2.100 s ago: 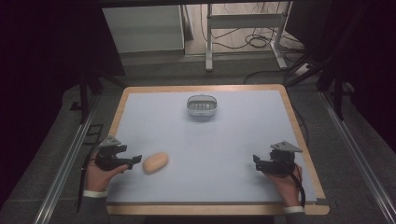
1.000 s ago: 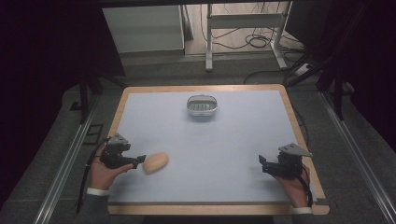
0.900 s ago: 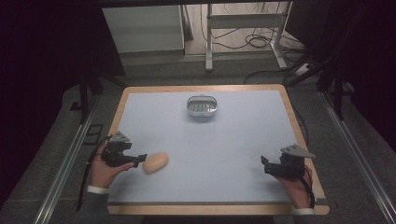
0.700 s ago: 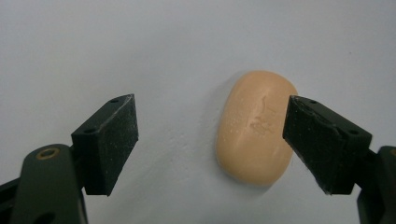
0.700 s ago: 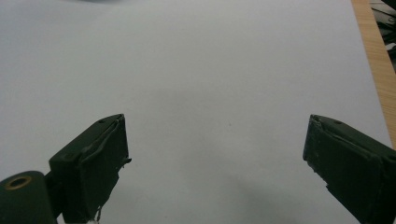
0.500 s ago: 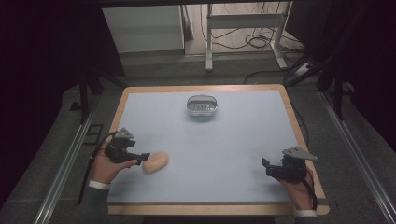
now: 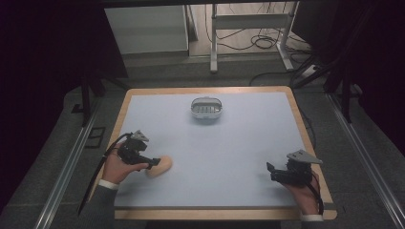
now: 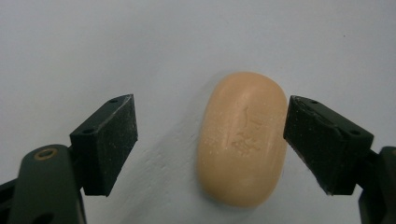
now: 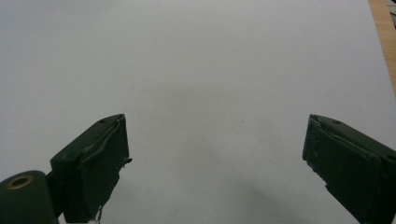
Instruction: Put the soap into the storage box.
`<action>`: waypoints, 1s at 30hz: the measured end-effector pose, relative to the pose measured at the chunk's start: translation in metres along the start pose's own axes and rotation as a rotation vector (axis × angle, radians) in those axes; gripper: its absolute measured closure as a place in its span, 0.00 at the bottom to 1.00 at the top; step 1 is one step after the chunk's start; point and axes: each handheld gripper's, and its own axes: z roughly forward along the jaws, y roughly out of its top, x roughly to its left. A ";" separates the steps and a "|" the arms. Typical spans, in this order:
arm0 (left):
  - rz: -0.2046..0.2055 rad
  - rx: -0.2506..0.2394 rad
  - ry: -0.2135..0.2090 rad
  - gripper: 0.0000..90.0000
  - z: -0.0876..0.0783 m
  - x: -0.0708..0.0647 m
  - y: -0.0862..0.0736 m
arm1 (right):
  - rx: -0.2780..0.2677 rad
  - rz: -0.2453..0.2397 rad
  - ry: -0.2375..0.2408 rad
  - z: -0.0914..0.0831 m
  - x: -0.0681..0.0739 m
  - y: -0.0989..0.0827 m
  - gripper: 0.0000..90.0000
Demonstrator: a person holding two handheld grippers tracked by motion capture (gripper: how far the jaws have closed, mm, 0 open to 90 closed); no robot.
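Note:
A peach-coloured oval soap bar (image 7: 160,165) lies on the pale blue table mat (image 7: 229,143) near its left side. My left gripper (image 7: 152,163) is open around it. In the left gripper view the soap bar (image 8: 243,137) lies between the two jaws, close to the right-hand one and clear of the left-hand one. My right gripper (image 7: 270,171) rests low near the mat's right front corner, open, with bare mat between its jaws in the right gripper view. A small white soap dish (image 7: 207,108) stands at the back middle of the mat.
The wooden rim of the table (image 7: 301,119) frames the mat. Beyond the table stand a metal frame (image 7: 248,21) and cables on the floor. Rails run along both sides of the table.
My left gripper has moved forward to the soap bar until its jaws stand on either side of it. My right gripper has drifted toward the front right corner.

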 end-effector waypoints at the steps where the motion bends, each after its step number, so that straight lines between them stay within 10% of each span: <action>1: 0.000 0.003 -0.006 0.20 0.001 0.000 0.001 | 0.001 -0.002 -0.001 0.000 0.000 0.000 0.08; 30: 0.102 0.176 -0.048 0.34 0.035 -0.018 -0.002 | 0.023 -0.025 -0.005 0.000 0.004 0.000 0.08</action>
